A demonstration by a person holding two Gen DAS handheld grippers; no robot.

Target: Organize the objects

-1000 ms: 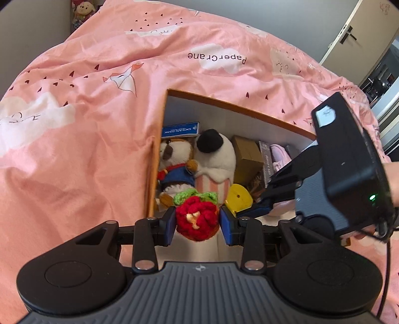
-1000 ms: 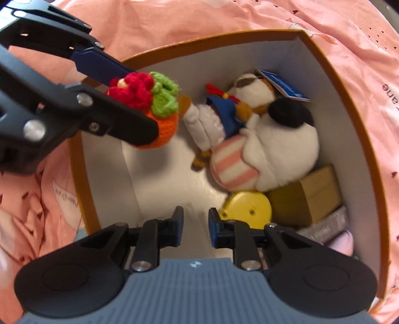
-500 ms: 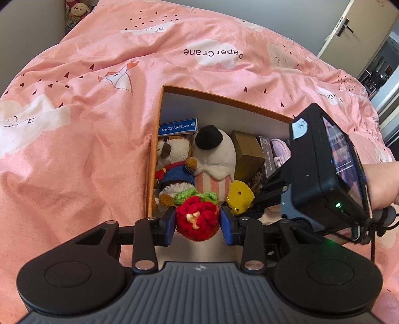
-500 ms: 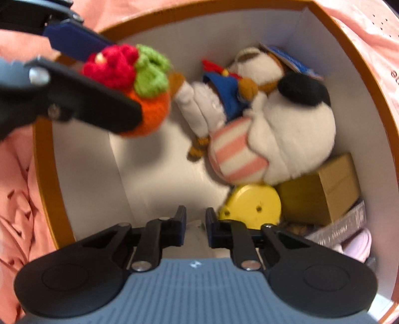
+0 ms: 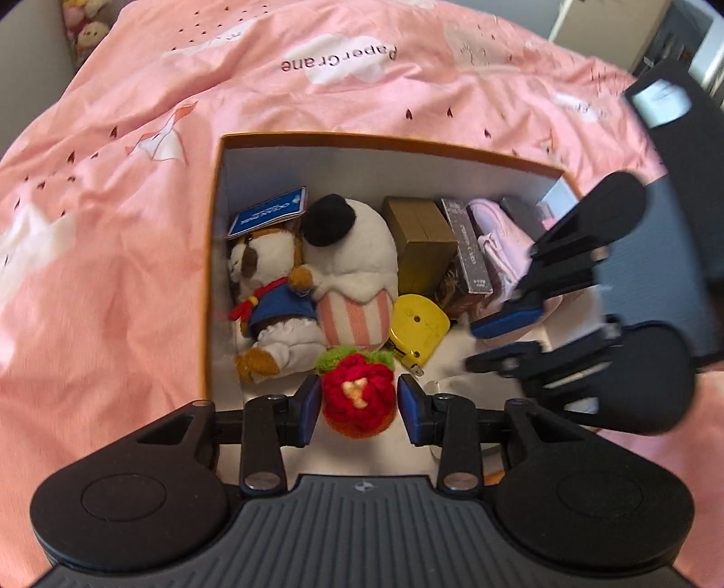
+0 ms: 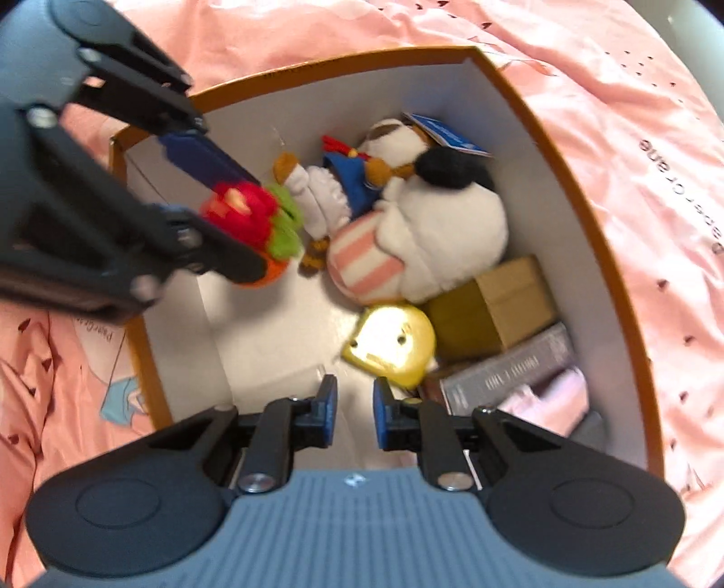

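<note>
Box, orange-rimmed with white inner walls, is seen open-topped on a pink bedspread printed with small hearts, white shapes and the word "PaperCrane". Its far side is filled by a dog plush in a blue coat, a white plush with a black ear and a pink-striped base, a yellow tape measure, a brown carton, a dark flat box and a pink item. A blue card is propped in the far left corner above the dog's head. Bare white floor is left along the near wall and in the near left corner, as shown in the right wrist view.

A crochet flower, red with green leaves and an orange base, is clamped between the blue pads of the left gripper; in the right wrist view the flower is held over the box's near left part, just beside the dog's feet, and whether it touches the floor cannot be told. The right gripper is held empty over the near edge, its pads a narrow gap apart, with the tape measure just ahead of it. In the left wrist view the right gripper reaches in from the right rim.

Beyond the bed, a wall, a pale door and more soft toys at the far left are visible.
</note>
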